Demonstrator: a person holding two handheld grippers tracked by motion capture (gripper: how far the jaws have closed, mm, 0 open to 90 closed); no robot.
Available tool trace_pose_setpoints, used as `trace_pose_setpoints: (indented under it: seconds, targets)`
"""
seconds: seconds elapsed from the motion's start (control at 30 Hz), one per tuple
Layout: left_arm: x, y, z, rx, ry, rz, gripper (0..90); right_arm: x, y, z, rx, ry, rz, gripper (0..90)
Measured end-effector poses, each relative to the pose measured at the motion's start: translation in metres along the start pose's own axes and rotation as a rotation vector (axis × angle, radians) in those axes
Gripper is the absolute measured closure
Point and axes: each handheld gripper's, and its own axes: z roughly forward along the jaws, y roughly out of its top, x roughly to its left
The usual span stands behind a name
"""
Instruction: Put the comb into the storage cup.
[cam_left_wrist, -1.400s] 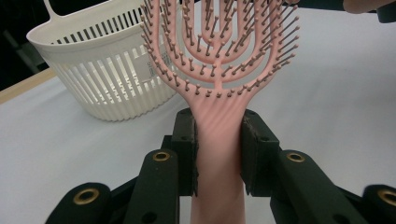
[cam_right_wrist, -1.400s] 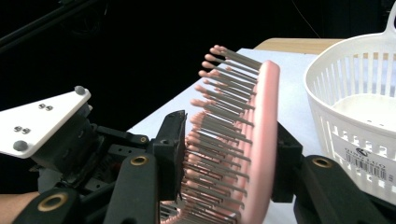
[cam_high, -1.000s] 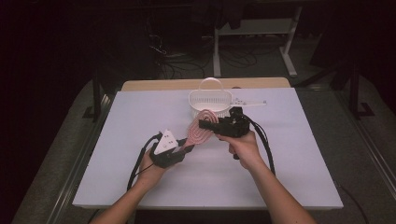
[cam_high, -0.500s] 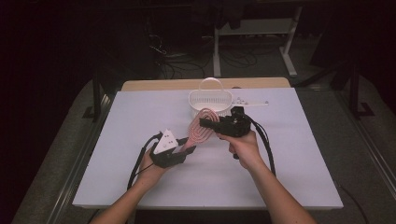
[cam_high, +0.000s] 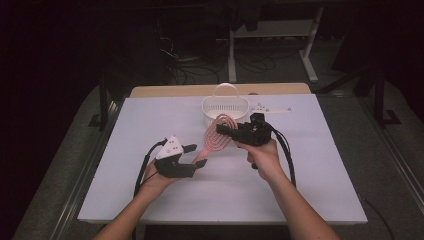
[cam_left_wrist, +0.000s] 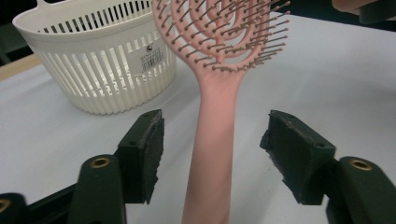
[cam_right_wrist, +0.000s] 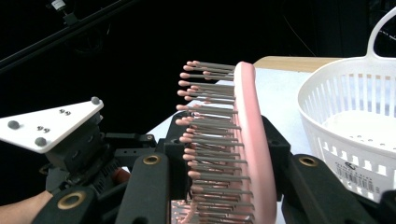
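Note:
A pink vented hairbrush (cam_high: 215, 140) hangs above the white table, its head up and its handle slanting down to the left. My right gripper (cam_high: 222, 131) is shut on the brush head (cam_right_wrist: 252, 140), one pad on the back and one on the bristle side. My left gripper (cam_high: 196, 156) sits at the handle end. Its jaws have just been opening, and the handle (cam_left_wrist: 219, 140) now stands between the two pads (cam_left_wrist: 149, 149) without touching either. A white slatted basket (cam_high: 225, 106) with a handle stands just behind the brush.
A small white flat part (cam_high: 270, 109) lies on the table right of the basket. A wooden board (cam_high: 165, 91) runs along the far table edge. Bare white table top (cam_high: 320, 190) lies near the front. Black cables trail from both grippers.
The left gripper's jaws have spread apart and let go of the brush handle. The right gripper and the brush have stayed in place.

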Motion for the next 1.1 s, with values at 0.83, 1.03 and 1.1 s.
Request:
trace_pose_setpoints:
  seconds: [0.83, 1.03, 1.1]
  targets:
    - [0.025, -0.043, -0.045, 0.056, -0.048, -0.050, 0.9, -0.003, 0.001, -0.004, -0.003, -0.022, -0.008, 63.0]
    - [0.027, -0.057, -0.052, 0.087, -0.037, -0.058, 0.0, -0.003, 0.002, -0.005, -0.007, -0.023, -0.007, 63.0]
    - [0.027, -0.060, -0.053, 0.095, -0.031, -0.064, 0.0, -0.003, 0.002, -0.005, -0.008, -0.024, -0.009, 63.0]
